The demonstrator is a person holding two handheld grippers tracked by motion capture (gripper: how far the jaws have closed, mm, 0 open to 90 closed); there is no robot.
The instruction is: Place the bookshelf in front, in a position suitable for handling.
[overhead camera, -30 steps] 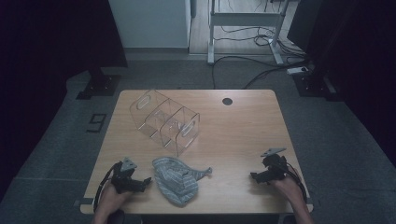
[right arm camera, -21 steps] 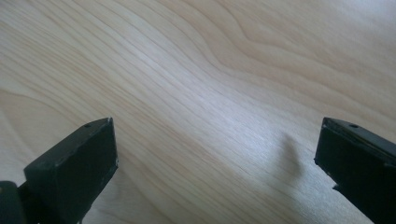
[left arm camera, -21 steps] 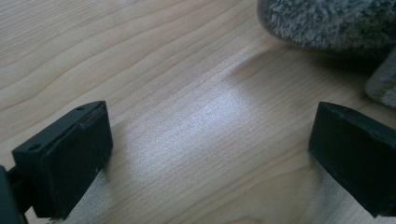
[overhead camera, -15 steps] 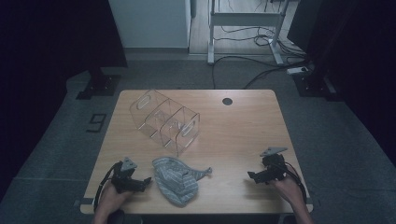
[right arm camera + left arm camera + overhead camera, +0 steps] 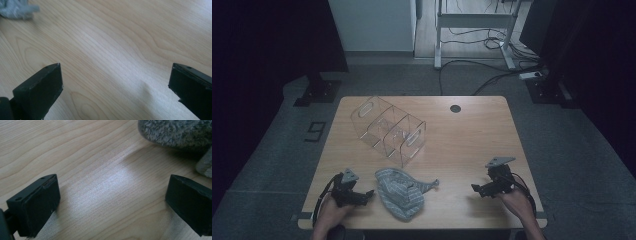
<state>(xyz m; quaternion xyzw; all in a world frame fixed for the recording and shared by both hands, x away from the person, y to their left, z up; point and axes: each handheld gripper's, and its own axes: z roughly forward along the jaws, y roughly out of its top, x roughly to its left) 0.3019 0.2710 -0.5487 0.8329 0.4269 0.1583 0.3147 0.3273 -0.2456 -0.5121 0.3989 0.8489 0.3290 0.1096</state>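
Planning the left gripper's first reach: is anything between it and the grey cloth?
Nothing visible. The left gripper sits open on the table just beside the cloth, and its own view shows bare wood between the jaws up to the cloth's fuzzy edge. The clear bin stands farther back, out of that path.

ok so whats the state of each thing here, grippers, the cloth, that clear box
left gripper: open, jaws wide apart, nothing between them, just beside the cloth
right gripper: open, jaws wide apart over bare wood, holding nothing
grey striped cloth: crumpled in a loose heap on the table, not gripped
clear divided box: empty as far as can be seen, resting on the table beyond the cloth
table: light wood, small dark round hole near its far edge
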